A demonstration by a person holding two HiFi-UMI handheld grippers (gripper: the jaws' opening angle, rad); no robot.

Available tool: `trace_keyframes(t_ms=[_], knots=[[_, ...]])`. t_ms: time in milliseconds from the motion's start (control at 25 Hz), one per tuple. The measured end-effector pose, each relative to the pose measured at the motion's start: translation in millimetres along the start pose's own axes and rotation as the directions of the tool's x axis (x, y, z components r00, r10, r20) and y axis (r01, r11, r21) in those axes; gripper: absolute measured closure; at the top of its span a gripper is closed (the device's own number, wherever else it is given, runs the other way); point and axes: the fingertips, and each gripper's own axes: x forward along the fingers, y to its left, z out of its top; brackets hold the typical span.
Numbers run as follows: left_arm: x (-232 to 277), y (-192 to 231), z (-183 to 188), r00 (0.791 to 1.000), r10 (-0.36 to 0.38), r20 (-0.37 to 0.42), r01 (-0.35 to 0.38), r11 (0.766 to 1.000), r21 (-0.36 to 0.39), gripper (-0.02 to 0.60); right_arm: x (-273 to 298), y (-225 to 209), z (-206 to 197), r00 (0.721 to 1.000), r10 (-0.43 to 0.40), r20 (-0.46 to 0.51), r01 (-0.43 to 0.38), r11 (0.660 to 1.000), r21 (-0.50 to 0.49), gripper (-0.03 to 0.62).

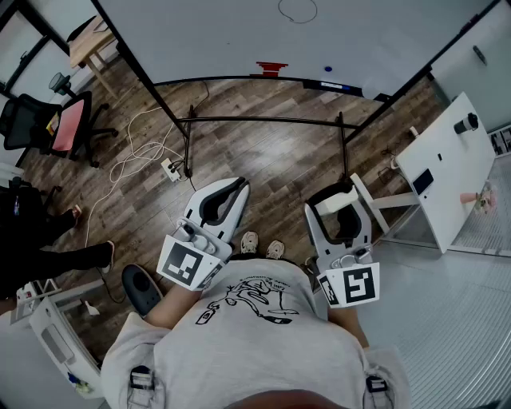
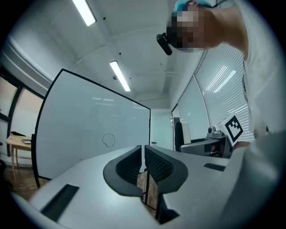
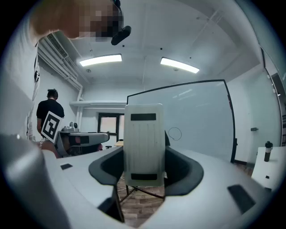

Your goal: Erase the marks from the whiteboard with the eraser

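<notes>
Before the whiteboard (image 1: 239, 32): the person stood well back, both grippers low and near the body, so neither could reach the board from there.
Mark: one hand-drawn circle (image 1: 297, 9) sat high on the board, the only mark I could make out, and it was unwiped.
Eraser (image 3: 144, 145): a pale slab with dark strips stood upright between the right gripper's jaws, broad face to that camera. Judged to be held so that a flat face could meet the board.
Right gripper (image 1: 343, 217): jaws were clamped on the eraser's sides and pointed toward the board.
Left gripper (image 2: 143, 162): jaws were together with nothing between them. Judged idle and held aside.
Stage: eraser was in hand and wiping had not yet begun. Closing on the circle judged next.
</notes>
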Motion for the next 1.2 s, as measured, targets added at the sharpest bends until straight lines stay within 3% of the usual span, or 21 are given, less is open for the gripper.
trace_keyframes(t_ms=[760, 1200], knots=[[-21.8, 31.9, 5.4, 1.0, -0.02, 0.023, 0.02, 1.0, -0.009, 0.545, 24.0, 32.4, 3.9, 1.0, 0.017, -0.003, -0.017, 1.0, -0.022, 0.332], [-3.0, 51.1, 3.3, 1.0, -0.007, 0.017, 0.008, 1.0, -0.008, 0.545, 50.1, 16.4, 0.5, 1.0, 0.02, -0.004, -0.02, 1.0, -0.013, 0.332]])
